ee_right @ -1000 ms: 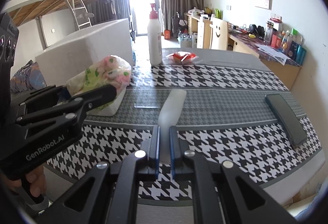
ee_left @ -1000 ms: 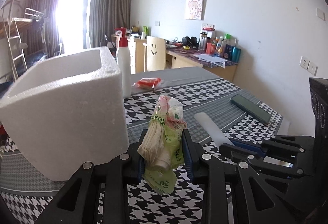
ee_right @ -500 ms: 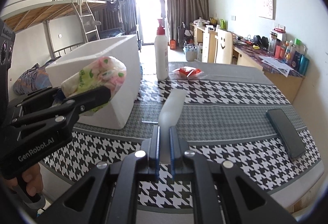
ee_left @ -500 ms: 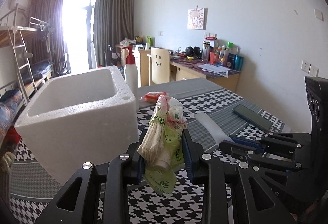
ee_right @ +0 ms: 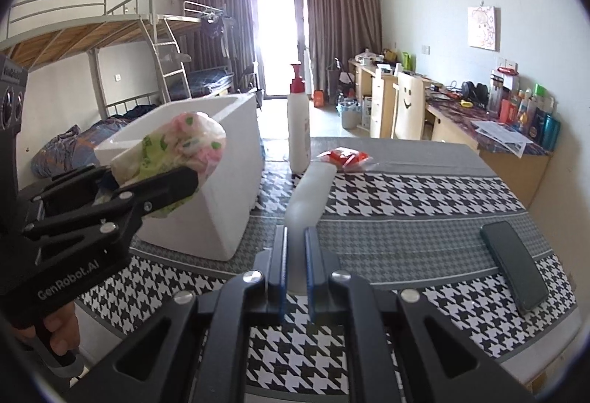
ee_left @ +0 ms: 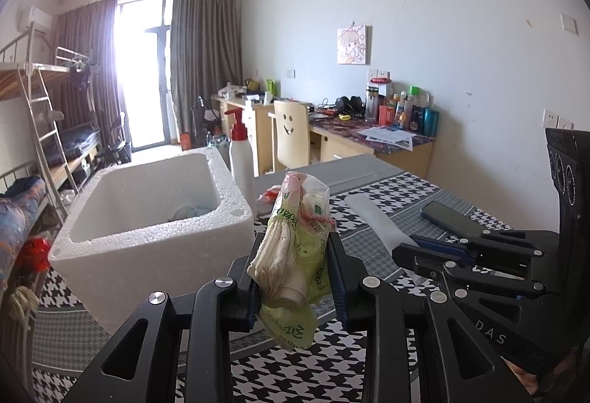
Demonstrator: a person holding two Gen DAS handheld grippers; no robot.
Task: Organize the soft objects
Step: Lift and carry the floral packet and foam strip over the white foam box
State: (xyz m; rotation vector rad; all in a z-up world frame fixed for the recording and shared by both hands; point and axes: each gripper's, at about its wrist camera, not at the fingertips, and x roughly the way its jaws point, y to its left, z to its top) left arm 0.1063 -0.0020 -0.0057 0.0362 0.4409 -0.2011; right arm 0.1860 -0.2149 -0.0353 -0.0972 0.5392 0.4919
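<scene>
Left gripper [ee_left: 297, 270]: jaws closed on a green plastic packet [ee_left: 295, 248] of folded white cloth, pressed from both sides, its printed end hanging below the pads. The packet is held clear of the table, in front of the foam box's near right corner in the left wrist view.

Right gripper [ee_right: 295, 255]: jaws nearly together, clamped on 1 end of a translucent white soft tube [ee_right: 308, 192]. The tube projects forward over the tablecloth; whether its far end touches the cloth cannot be told.

White foam box [ee_left: 155, 240]: set on the left part of the table, open at the top. Something pale blue is seen at the bottom, too little visible to identify.

Houndstooth tablecloth [ee_right: 413, 192] is spread over the table. A white pump bottle [ee_right: 298, 130] with a red top stands upright just beside the box's far right corner. A red wrapped item [ee_right: 346, 156] lies near the bottle. A dark phone [ee_right: 512, 266] lies flat, well apart toward the right edge.

A hand [ee_right: 55, 329] is seen around the left gripper's handle.
</scene>
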